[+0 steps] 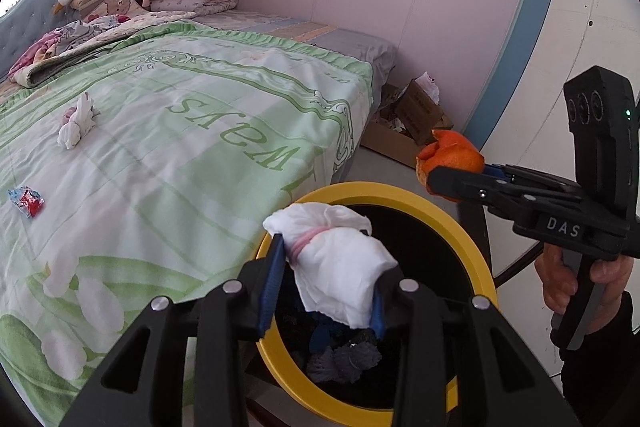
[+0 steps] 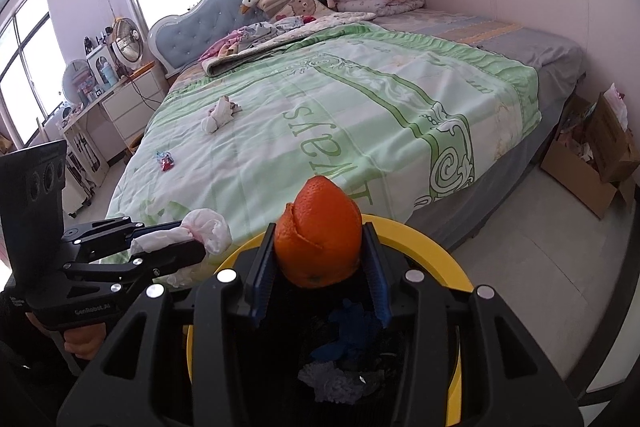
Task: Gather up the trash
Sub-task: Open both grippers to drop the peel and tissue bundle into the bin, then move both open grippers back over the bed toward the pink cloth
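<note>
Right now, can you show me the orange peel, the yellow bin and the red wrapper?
orange peel (image 2: 318,231), right wrist view, middle of its orange skin.
yellow bin (image 1: 404,195), left wrist view, far side of its rim.
red wrapper (image 1: 28,202), left wrist view, its crumpled middle, on the bed.

Left gripper (image 1: 326,277): angled downward, blue-padded fingers (image 1: 272,283) partly closed, clamped on a white tissue wad (image 1: 340,267).
Right gripper (image 2: 318,259): angled downward, blue pads (image 2: 376,279) pressed to both sides of an orange peel (image 2: 320,231).
Left hand (image 2: 82,341): wrapped around the handle, low at left edge of right wrist view; dark sleeve below.
Right hand (image 1: 576,283): curled around the grey trigger grip; dark sleeve beneath.
Relative pose: side by side, tips near each other, apart.
</note>
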### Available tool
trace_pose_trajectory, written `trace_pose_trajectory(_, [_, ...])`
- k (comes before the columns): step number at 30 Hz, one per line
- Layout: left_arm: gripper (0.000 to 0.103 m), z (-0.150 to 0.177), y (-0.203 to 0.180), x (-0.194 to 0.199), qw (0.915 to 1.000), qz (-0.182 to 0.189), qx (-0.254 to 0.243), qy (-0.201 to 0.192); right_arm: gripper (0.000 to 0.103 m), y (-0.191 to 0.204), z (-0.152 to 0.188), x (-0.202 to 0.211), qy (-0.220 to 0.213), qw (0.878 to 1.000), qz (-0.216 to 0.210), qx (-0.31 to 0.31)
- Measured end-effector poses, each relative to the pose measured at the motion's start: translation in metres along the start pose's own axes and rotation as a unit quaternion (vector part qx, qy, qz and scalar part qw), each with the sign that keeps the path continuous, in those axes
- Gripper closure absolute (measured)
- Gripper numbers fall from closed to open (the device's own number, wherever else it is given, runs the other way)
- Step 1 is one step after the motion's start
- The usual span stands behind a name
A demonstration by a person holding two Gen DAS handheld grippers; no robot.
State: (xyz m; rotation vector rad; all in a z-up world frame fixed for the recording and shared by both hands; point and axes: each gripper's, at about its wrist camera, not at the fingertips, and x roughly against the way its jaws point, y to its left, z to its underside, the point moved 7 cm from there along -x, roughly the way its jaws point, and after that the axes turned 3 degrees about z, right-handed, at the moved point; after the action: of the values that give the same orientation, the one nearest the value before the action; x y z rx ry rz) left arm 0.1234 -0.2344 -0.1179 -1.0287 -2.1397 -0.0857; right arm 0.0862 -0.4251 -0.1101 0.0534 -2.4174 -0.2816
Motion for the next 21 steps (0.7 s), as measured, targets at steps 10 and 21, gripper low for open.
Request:
trace_pose_trajectory(10, [0.039, -0.001, 0.003, 0.015, 0.9999, 0.002, 0.001, -0.013, 0.044, -0.011, -0.005, 0.004, -0.007, 1.000, 0.017, -0.021])
trace_pose_trajectory(21, [0.030, -0.011, 0.036, 0.035, 0.9987, -0.023, 0.023, -0.040, 0.044, -0.020, -0.025, 0.024, -0.045, 0.998, 0.029, -0.034])
